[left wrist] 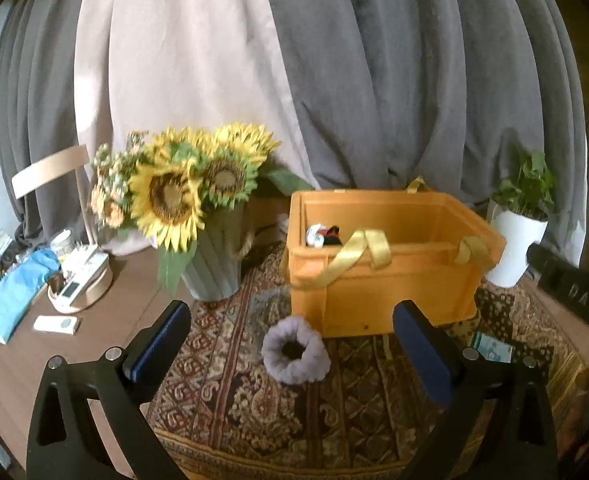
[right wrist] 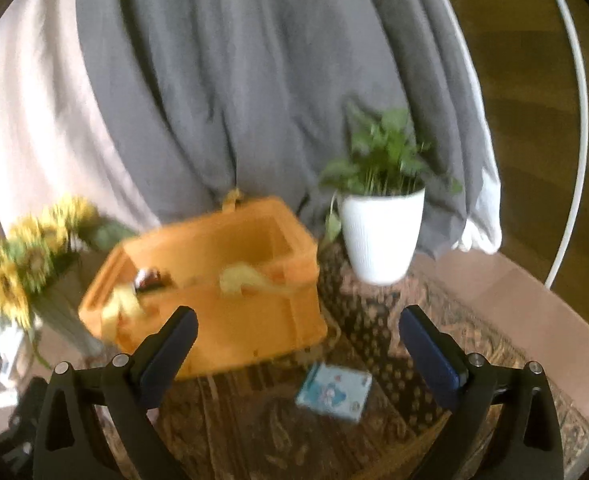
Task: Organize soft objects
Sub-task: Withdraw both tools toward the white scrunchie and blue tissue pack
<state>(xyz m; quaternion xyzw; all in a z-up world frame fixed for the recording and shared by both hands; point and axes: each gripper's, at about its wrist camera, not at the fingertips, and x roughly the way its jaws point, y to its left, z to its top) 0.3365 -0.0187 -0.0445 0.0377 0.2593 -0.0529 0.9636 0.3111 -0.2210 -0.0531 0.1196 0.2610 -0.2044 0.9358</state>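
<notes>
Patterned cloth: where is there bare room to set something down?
Free: the cloth nearer the camera than the fluffy ring, and between the small blue packet and the white plant pot. Crowded: the left table edge around the sunflower vase and the round caddy.

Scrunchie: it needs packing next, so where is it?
In the left wrist view, the scrunchie lies on the rug, just before the orange bin's near left corner.

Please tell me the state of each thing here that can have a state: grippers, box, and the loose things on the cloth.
Left gripper: open, empty.
Right gripper: open, empty.
Orange box: open, a few small things inside.
Purple scrunchie: loose on the cloth, outside the box.
Blue packet: flat on the cloth, outside the box.
White pot: upright.
</notes>
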